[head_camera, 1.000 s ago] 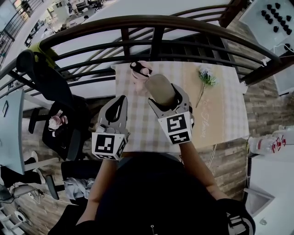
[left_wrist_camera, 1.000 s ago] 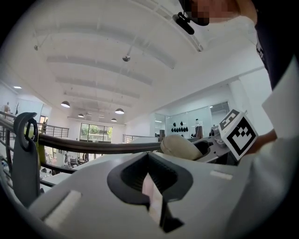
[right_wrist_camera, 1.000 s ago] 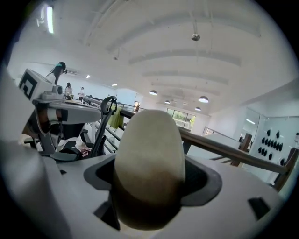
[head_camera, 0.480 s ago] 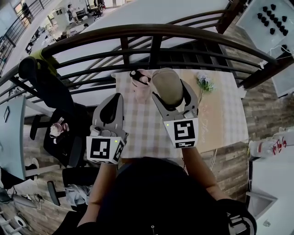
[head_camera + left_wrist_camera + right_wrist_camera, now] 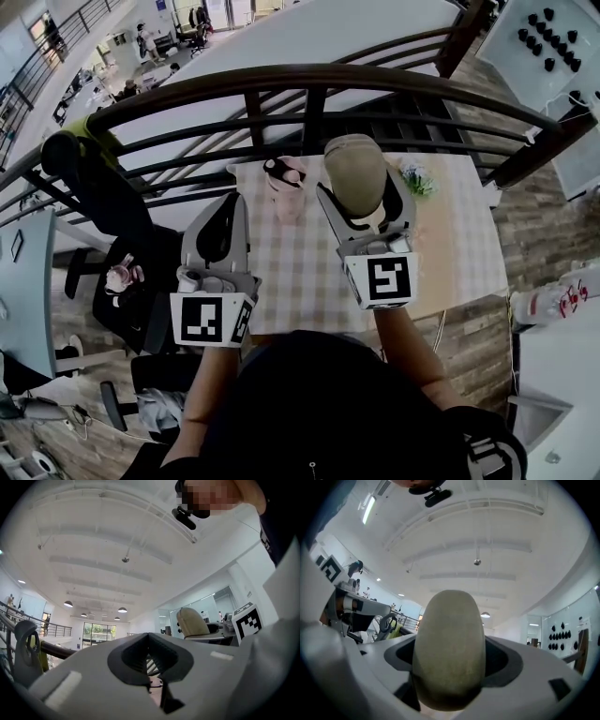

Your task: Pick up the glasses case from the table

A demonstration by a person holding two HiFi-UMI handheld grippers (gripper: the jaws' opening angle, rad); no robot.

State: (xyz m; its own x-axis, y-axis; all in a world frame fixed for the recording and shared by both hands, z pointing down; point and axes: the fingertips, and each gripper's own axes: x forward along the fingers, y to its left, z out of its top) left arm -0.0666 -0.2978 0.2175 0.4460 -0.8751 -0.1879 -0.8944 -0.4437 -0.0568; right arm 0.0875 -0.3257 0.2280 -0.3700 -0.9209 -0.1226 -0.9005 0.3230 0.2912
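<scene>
right gripper (image 5: 362, 192) clamped on glasses case (image 5: 354, 171), tipped upward clear of the table (image 5: 459, 253), so pick looks done; left gripper (image 5: 223, 232) closed, empty, parked aside

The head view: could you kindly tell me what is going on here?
A person holds a two-jaw gripper in each hand. The right gripper is shut on a rounded olive-tan glasses case, held up above the checked table. The left gripper is shut and empty, raised alongside.
</scene>
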